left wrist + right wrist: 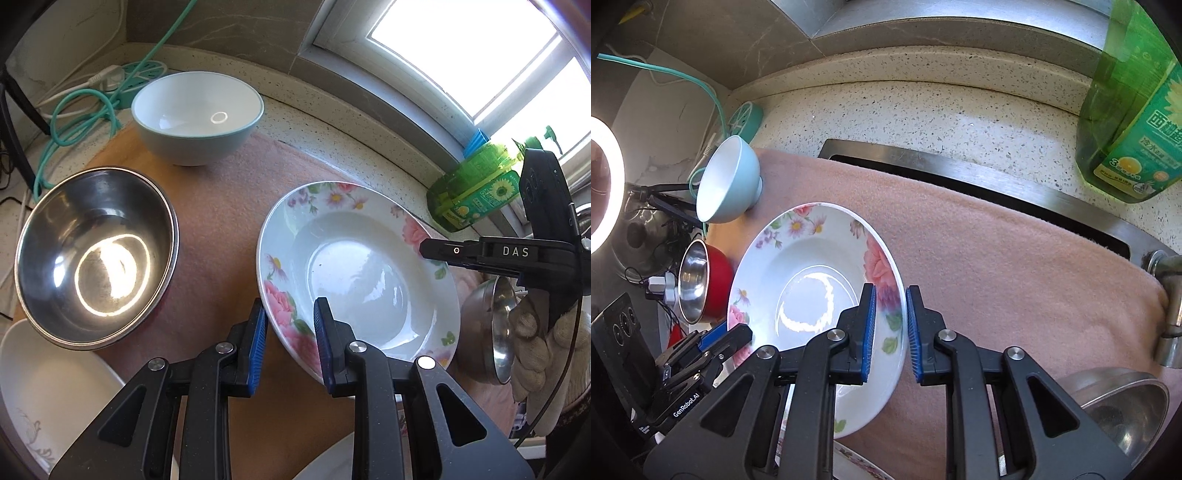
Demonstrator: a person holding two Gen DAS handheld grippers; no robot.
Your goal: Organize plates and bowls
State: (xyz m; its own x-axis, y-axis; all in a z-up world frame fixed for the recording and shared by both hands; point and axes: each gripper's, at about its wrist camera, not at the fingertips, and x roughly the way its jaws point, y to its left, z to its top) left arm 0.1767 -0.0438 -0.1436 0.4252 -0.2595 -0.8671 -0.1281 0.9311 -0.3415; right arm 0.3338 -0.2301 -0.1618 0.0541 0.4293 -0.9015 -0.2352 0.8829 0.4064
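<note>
A white deep plate with pink flowers (354, 273) is held tilted above the pink cloth (229, 206). My left gripper (290, 345) straddles its near-left rim, with jaws apart and no clear contact. My right gripper (890, 328) straddles the plate's (812, 295) right rim, one pad inside, one outside, a small gap showing. The right gripper also shows in the left wrist view (436, 251). The left gripper shows in the right wrist view (727, 338) at the plate's lower-left rim.
A light blue bowl (197, 114) stands behind, a steel bowl with red outside (96, 254) at left, a white dish (44, 398) at lower left. Another steel bowl (1123, 406) lies at right. A green detergent bottle (1134, 110) stands by the sink edge (997, 184).
</note>
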